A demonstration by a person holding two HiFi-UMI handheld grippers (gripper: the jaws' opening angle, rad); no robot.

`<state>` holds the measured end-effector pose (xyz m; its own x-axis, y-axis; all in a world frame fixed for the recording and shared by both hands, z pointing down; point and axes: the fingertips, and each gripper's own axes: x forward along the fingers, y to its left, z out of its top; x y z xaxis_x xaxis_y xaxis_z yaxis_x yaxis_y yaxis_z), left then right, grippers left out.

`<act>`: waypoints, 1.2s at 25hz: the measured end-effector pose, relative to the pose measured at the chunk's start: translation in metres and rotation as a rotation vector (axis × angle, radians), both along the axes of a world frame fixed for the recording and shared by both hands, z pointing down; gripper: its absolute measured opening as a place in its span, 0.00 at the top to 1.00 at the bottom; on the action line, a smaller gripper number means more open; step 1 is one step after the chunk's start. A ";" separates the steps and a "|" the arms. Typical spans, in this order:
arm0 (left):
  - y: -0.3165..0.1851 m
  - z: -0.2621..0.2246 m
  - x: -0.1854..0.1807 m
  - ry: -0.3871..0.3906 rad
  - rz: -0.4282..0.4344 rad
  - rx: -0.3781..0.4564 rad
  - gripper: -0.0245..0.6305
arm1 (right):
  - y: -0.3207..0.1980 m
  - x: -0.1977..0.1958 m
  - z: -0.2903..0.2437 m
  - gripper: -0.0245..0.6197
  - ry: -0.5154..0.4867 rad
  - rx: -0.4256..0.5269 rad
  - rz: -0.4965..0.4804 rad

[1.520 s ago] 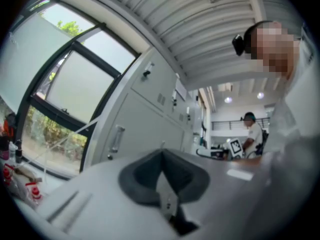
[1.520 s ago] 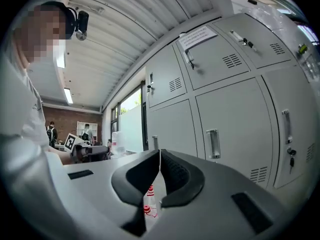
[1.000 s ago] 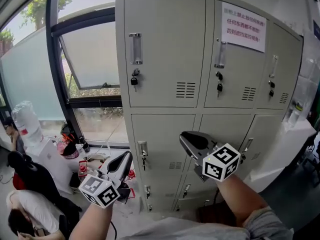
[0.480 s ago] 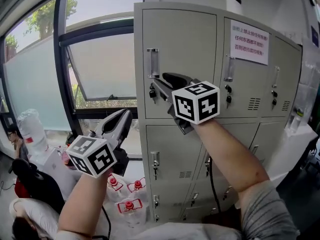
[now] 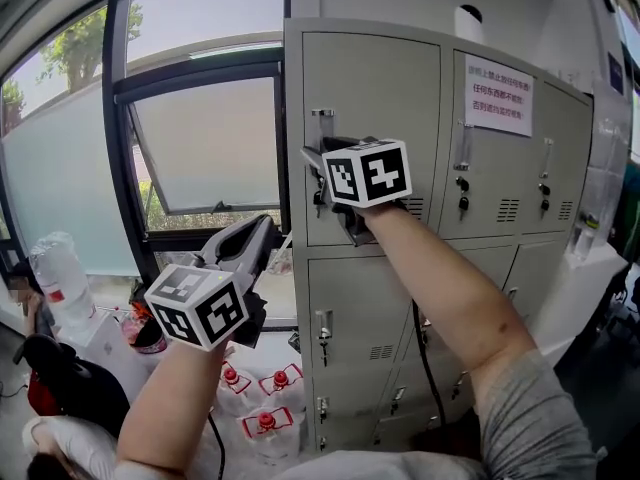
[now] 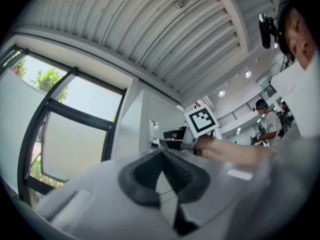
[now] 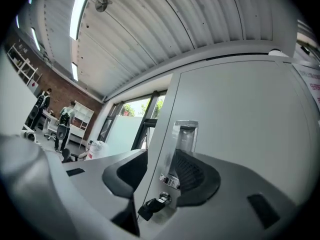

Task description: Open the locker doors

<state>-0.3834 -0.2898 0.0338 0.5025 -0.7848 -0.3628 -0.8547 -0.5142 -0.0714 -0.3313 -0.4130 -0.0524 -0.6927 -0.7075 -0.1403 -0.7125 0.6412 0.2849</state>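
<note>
The grey locker bank [image 5: 440,298] stands straight ahead, with every door closed. Its upper-left door [image 5: 375,98] carries a chrome handle [image 5: 322,128] with a key below it. My right gripper [image 5: 322,173] is raised to that handle. In the right gripper view its jaws have just been opening and stand open [image 7: 167,164]; the handle [image 7: 184,136] and the door's left edge lie between them, and the key [image 7: 156,204] hangs just beneath. My left gripper [image 5: 262,230] floats left of the lockers in front of the window, shut [image 6: 161,156] and holding nothing.
A printed notice [image 5: 499,93] is stuck on the upper middle door. The window [image 5: 200,138] fills the left side. Several water bottles [image 5: 262,408] lie on the floor by the locker base, with a large jug [image 5: 62,278] farther left. A white counter [image 5: 590,268] stands at the right.
Both grippers rose. The right one went from the lower doors up to the upper-left door's handle and its jaws opened. The left gripper stayed shut.
</note>
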 end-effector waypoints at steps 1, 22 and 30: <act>0.001 0.000 -0.003 -0.001 0.003 0.001 0.96 | -0.003 -0.001 -0.001 0.73 0.000 -0.005 0.018; 0.022 0.015 -0.022 0.050 0.032 -0.013 0.96 | 0.024 -0.006 -0.004 0.75 -0.081 -0.060 -0.074; 0.048 0.025 0.036 0.053 -0.041 -0.031 0.96 | 0.110 0.048 -0.005 0.77 -0.111 -0.061 -0.350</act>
